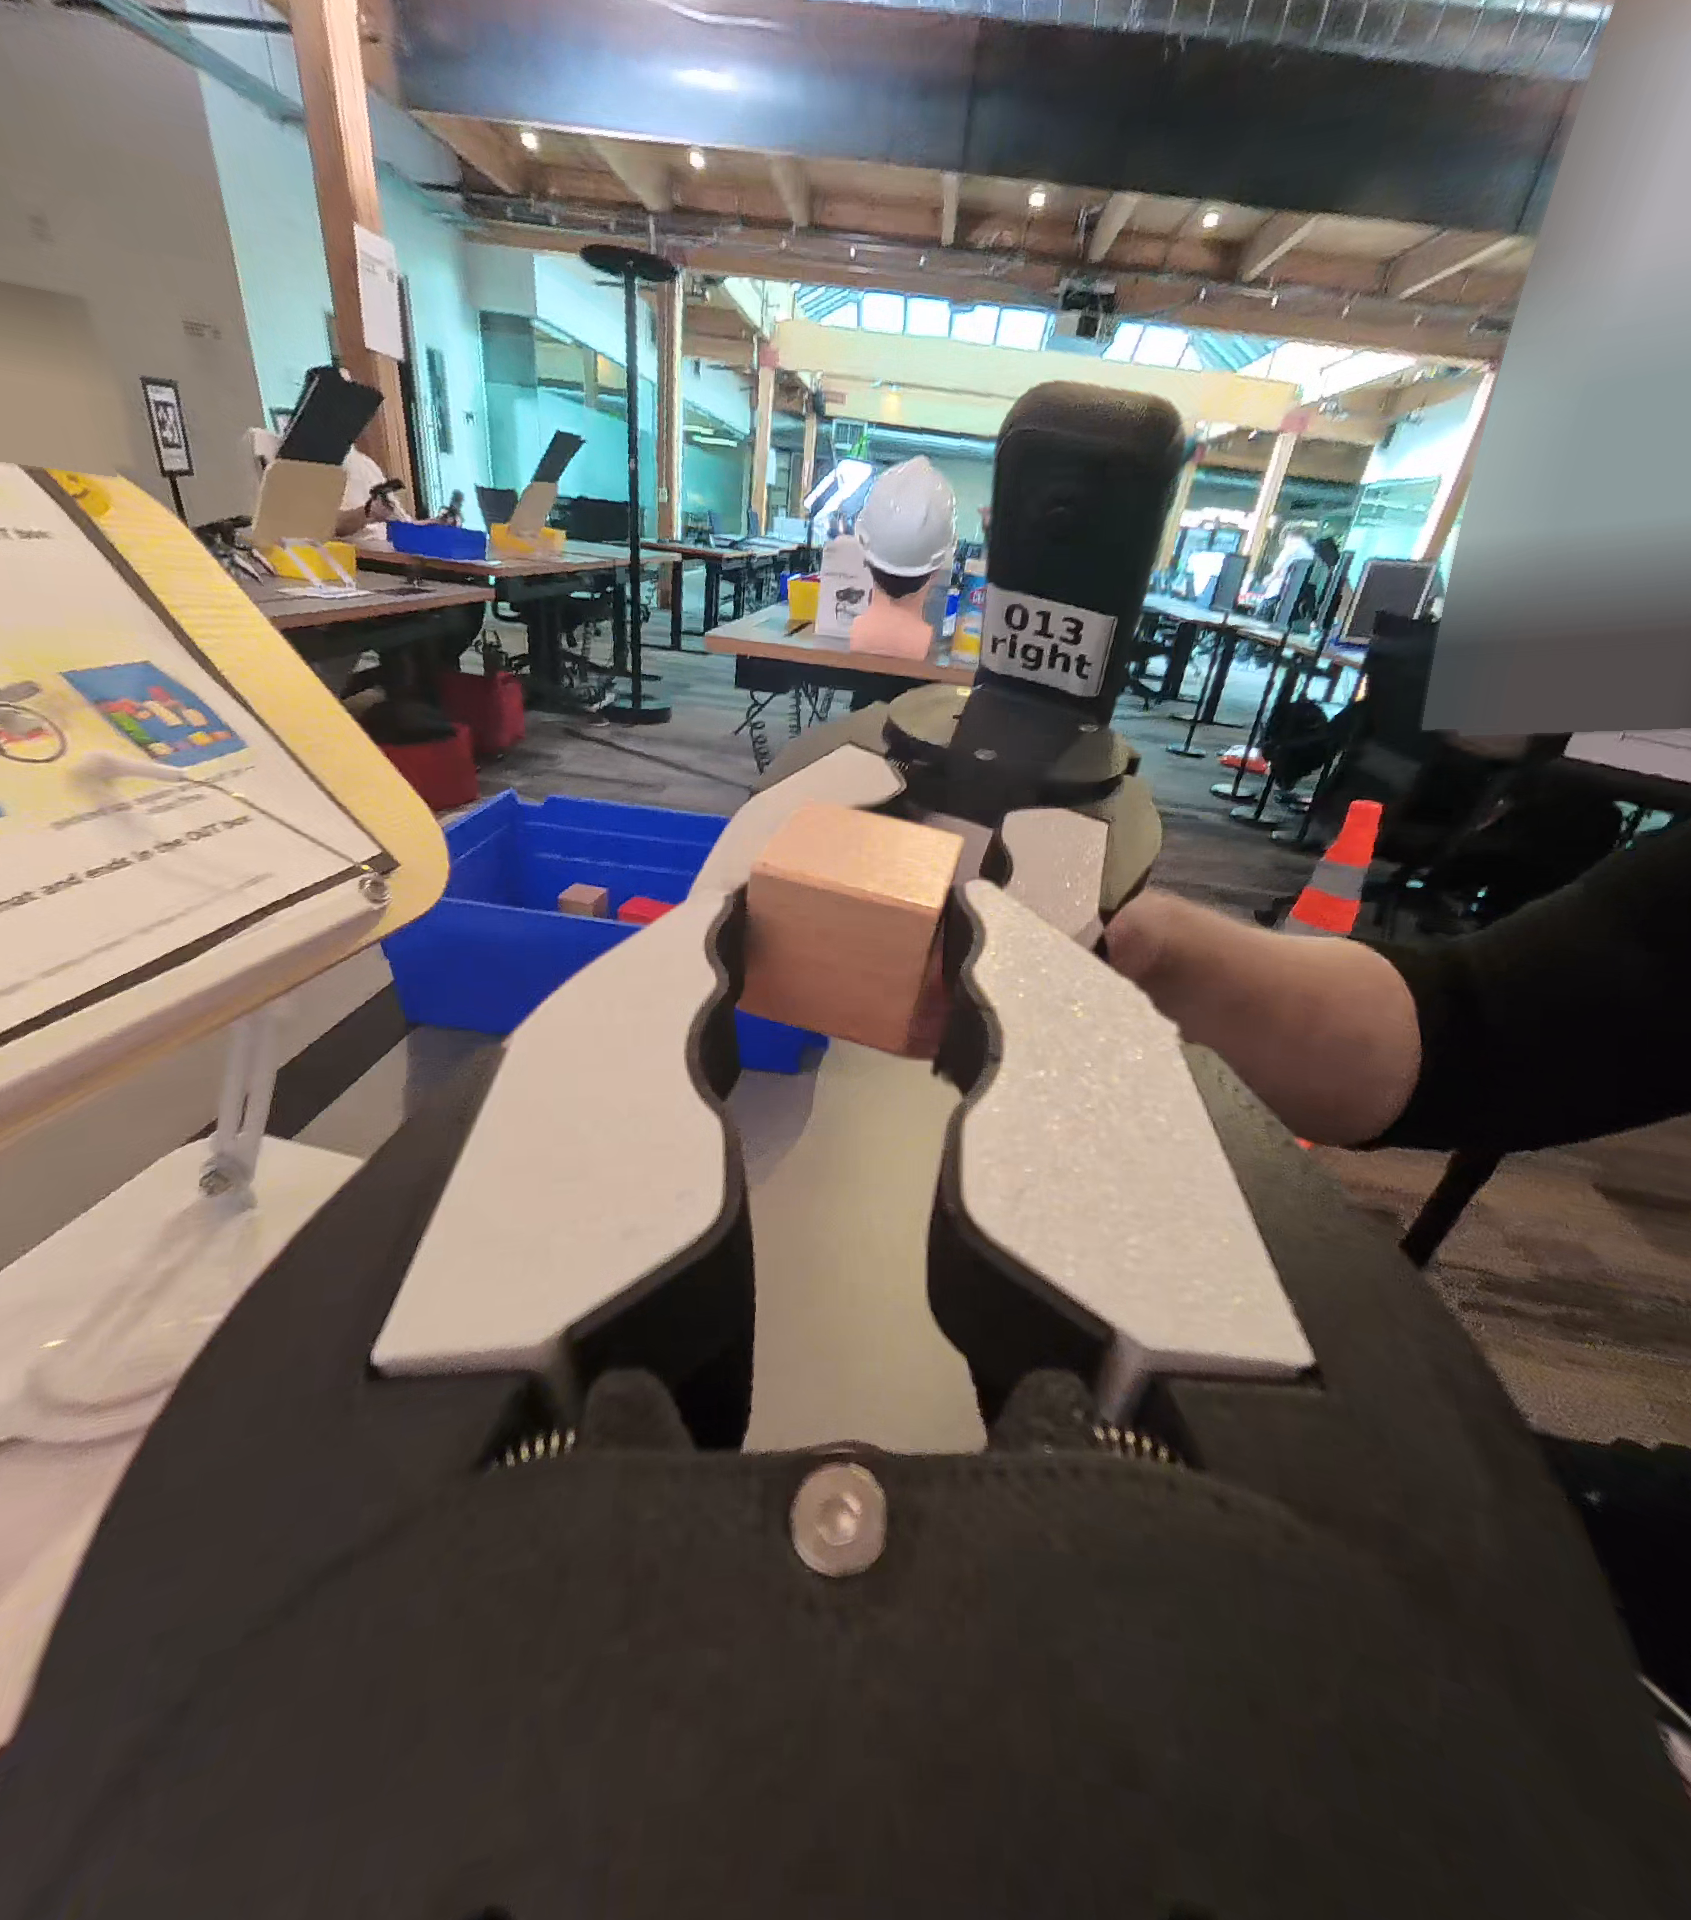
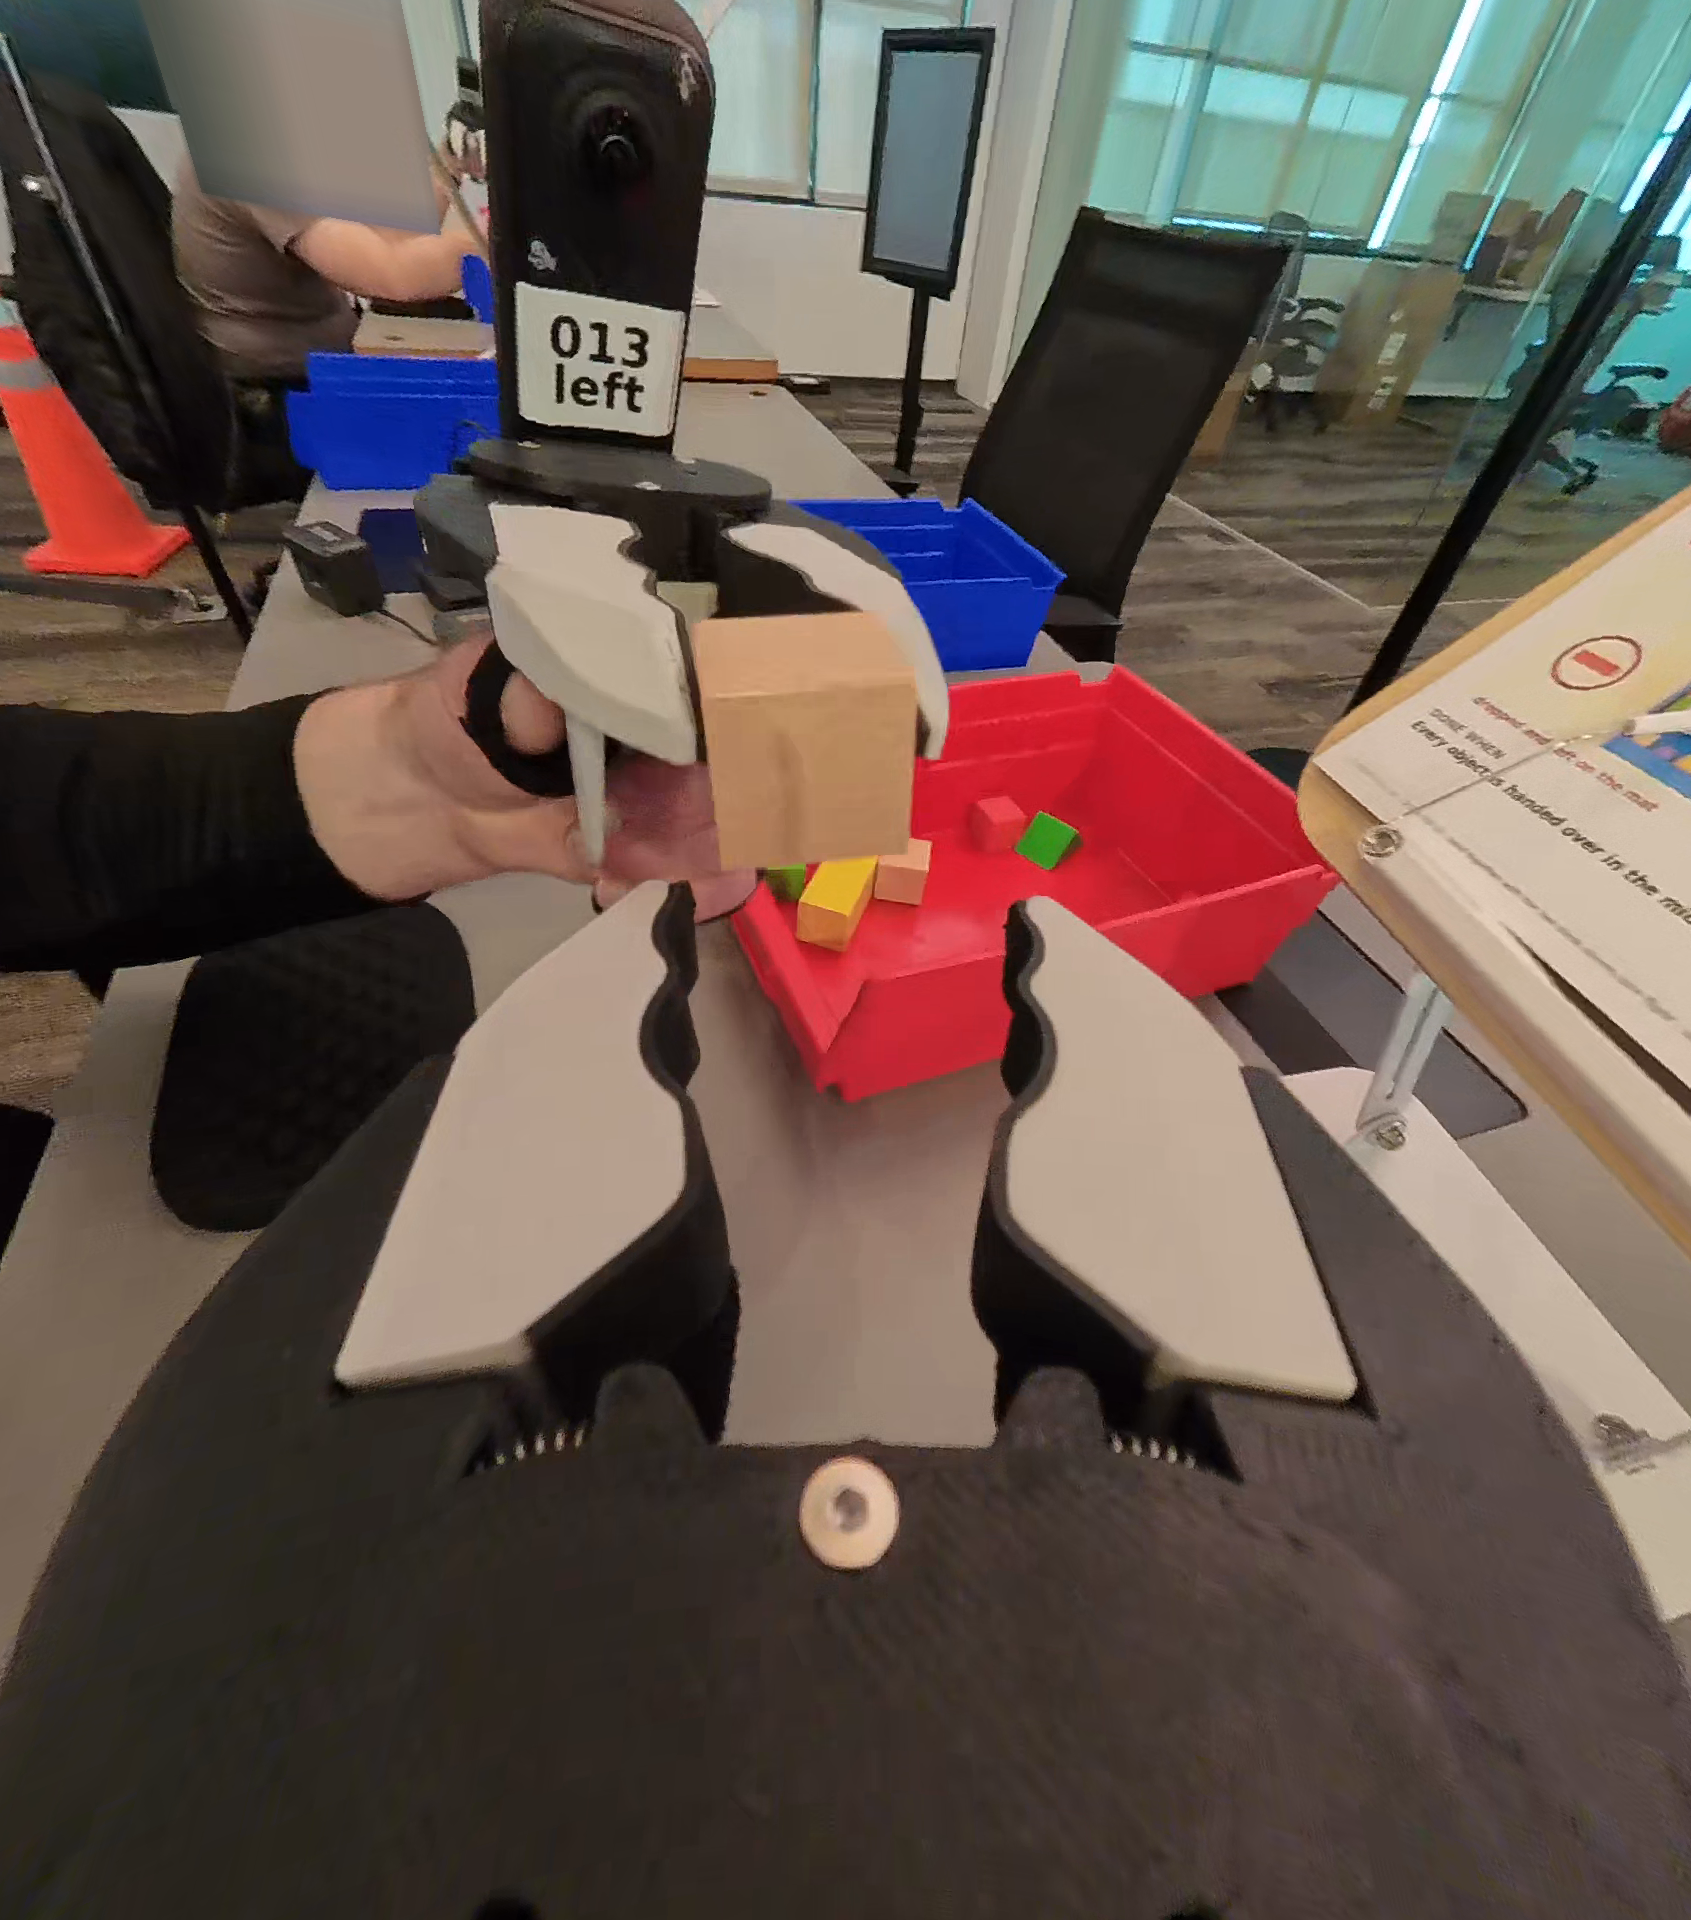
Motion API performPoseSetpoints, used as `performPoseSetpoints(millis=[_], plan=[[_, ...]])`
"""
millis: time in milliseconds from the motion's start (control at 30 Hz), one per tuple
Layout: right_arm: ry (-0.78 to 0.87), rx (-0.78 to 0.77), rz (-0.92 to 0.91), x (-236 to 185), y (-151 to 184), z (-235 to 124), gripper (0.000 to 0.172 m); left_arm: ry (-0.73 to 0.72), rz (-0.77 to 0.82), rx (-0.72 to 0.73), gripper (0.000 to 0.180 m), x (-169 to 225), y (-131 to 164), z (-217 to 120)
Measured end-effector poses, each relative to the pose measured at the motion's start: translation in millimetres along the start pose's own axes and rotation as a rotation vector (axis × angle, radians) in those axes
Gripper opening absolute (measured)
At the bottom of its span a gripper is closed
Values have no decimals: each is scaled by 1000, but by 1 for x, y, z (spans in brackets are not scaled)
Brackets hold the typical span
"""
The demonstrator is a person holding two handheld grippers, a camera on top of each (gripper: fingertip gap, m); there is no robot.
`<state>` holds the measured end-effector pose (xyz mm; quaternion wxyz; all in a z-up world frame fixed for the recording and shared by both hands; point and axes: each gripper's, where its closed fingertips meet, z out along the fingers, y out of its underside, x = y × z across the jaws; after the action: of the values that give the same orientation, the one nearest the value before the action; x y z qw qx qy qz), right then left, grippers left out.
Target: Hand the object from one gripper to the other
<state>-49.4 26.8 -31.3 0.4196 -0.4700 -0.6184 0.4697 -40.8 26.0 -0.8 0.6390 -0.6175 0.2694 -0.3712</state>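
My left jaws (image 1: 846, 935) pinch the block (image 1: 851, 925), both pads pressed on opposite side faces, and hold it in the air above the bench (image 2: 862, 1247). My right jaws (image 2: 846, 935) are spread wide with nothing between them. Seen from the right wrist, the block (image 2: 810, 738) sits straight ahead of those open jaws and a little above them, near but not yet between the fingertips; the two grippers face each other almost nose to nose. That is what the next move turns on, as I judge it: the right jaws must come forward and up so their pads straddle the faces my left pads leave free.

The block is a plain wooden cube, pale tan, with no long axis to speak of, so any free pair of faces should serve. It hangs over the near edge of the red bin (image 2: 1267, 862), which holds smaller coloured blocks; a blue bin (image 1: 467, 935) stands on the left side.
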Motion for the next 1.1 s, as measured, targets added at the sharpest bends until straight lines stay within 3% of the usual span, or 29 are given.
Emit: performPoseSetpoints(millis=[300, 433, 533, 633, 733, 933, 1100], plan=[[-67, 44, 45, -8, -5, -7, 31, 32, -22, 44, 36, 8, 9, 14], [47, -79, 24, 33, 8, -48, 32, -1, 7, 53, 45, 1, -1, 4], [267, -315, 56, 112, 46, -114, 33, -93, 80, -36, 42, -18, 4, -14], [458, -608, 134, 188, 106, -186, 33, -179, 106, -110, 42, -40, 11, -33], [515, -846, 214, 240, 167, -229, 32, -250, 95, -173, 42, -64, 18, -52], [473, -1163, 305, 293, 256, -246, 33, -390, 49, -340, 48, -112, 50, -80], [471, -1274, 373, 320, 292, -246, 33, -462, 11, -447, 51, -144, 76, -100]])
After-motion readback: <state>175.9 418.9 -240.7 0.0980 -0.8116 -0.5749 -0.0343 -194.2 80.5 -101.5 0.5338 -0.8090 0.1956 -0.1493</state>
